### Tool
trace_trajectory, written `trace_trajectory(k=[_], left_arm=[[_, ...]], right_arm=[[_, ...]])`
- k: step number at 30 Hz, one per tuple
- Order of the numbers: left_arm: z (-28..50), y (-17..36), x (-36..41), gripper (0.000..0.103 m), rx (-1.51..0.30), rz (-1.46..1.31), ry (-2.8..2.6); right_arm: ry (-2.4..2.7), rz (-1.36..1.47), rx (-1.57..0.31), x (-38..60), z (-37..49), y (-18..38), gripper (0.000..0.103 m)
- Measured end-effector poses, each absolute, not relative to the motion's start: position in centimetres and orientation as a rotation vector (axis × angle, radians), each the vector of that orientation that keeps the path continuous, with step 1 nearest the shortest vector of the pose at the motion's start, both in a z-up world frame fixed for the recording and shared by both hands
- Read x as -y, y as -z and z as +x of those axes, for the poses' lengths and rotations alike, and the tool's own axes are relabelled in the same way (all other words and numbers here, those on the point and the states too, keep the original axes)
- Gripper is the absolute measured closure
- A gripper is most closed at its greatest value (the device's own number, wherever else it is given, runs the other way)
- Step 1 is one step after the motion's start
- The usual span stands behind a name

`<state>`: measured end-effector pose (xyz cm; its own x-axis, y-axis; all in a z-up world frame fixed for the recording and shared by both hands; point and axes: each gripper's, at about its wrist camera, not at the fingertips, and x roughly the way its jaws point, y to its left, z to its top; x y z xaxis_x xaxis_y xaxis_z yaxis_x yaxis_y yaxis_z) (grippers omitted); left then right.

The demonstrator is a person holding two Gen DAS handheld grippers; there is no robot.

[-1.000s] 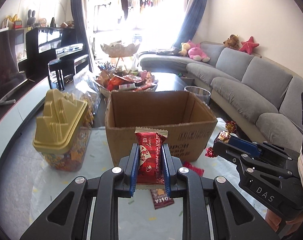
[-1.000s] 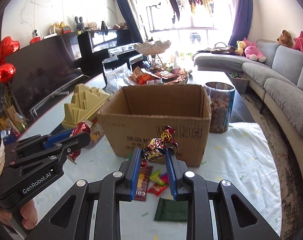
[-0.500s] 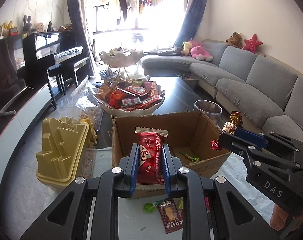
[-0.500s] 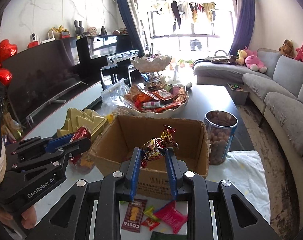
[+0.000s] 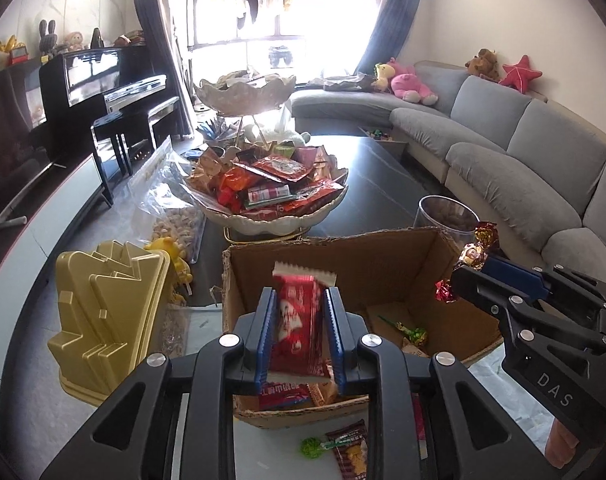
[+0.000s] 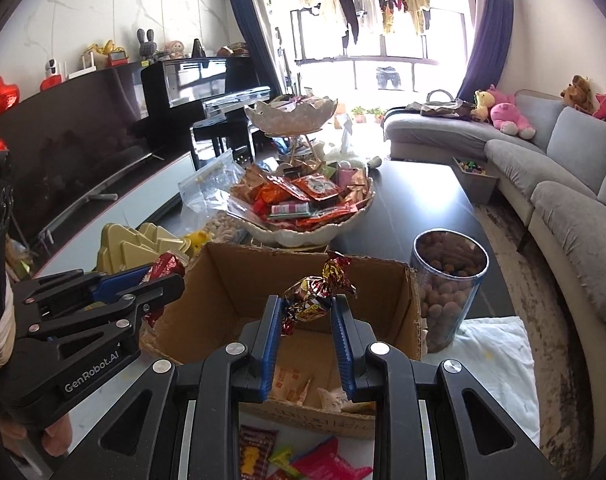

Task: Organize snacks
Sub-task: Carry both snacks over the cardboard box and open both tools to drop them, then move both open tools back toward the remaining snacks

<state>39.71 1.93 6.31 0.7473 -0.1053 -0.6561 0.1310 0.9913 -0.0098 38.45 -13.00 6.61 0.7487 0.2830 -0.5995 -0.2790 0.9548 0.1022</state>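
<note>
My left tongs have just been opening. The red packet sits loose between the blue pads, blurred, and I see a sliver of gap on each side. Its long axis runs up the frame along the fingers, with the white crimped end at the top and leaning slightly left. It hangs over the open cardboard box, at centre frame.

My right tongs are clamped on one foil-wrapped candy. Its long axis slants from a twist at lower left to a twist at upper right, also above the box.

The left view shows the box floor: one green-wrapped sweet and, by the near wall, one red packet lying flat. The right view hides that floor area behind the tongs, but shows the whole clear jar of nuts, of which the left view catches only the rim. The gold lid shows fully only on the left.

I count two tongs, one box, one jar and one two-tier dish of snacks. On the bench below the box, the right view shows one brown packet and one pink packet.
</note>
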Motion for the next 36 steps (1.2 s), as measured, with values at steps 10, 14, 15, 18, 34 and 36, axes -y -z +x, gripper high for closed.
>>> trace_trajectory(k=[10, 14, 15, 18, 34, 36], left_arm=[[36.7, -7.0, -2.2, 0.04, -0.641, 0.074, 0.11], [34.4, -7.5, -1.8, 0.034, -0.599, 0.102, 0.103], [33.7, -7.5, -1.7, 0.034, -0.591, 0.103, 0.106], [32.2, -7.5, -1.6, 0.032, -0.583, 0.099, 0.122], [25.0, -5.4, -2.3, 0.025, -0.576, 0.106, 0.144], [24.4, -4.8, -2.4, 0.025, -0.582, 0.108, 0.146]], right_arm=[[-0.254, 0.019, -0.667, 13.8, 38.5, -5.5, 0.052], [-0.257, -0.003, -0.651, 14.0, 36.7, -5.4, 0.047], [-0.256, -0.008, -0.644, 14.1, 36.3, -5.4, 0.045], [-0.259, -0.009, -0.629, 14.3, 34.7, -5.5, 0.043], [-0.318, -0.012, -0.637, 13.9, 28.8, -4.1, 0.043], [-0.318, -0.005, -0.646, 13.9, 28.3, -3.6, 0.043]])
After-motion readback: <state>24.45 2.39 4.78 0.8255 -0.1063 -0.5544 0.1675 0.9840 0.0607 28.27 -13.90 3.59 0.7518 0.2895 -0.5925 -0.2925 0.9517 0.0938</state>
